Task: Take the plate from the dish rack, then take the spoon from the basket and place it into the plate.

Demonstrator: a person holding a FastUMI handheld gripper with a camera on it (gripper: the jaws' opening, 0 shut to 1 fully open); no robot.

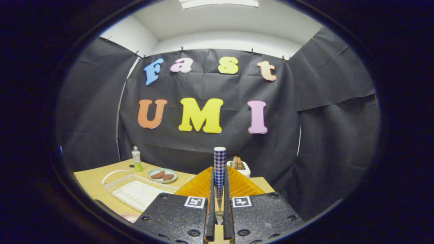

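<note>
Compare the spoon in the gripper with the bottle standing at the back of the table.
The spoon has a blue-and-white checked handle; the bottle is pale with a green lower part. The spoon is held up off the table between the fingers of the gripper, which is shut on it; the bottle stands free on the table, beyond the white dish rack. Both are slim and upright.

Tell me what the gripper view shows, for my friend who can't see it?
The tongs are shut on a spoon with a checked handle, held upright above an orange basket. Beyond on the table sit a clear dish rack, a small plate of food, a bottle and a toaster.
</note>
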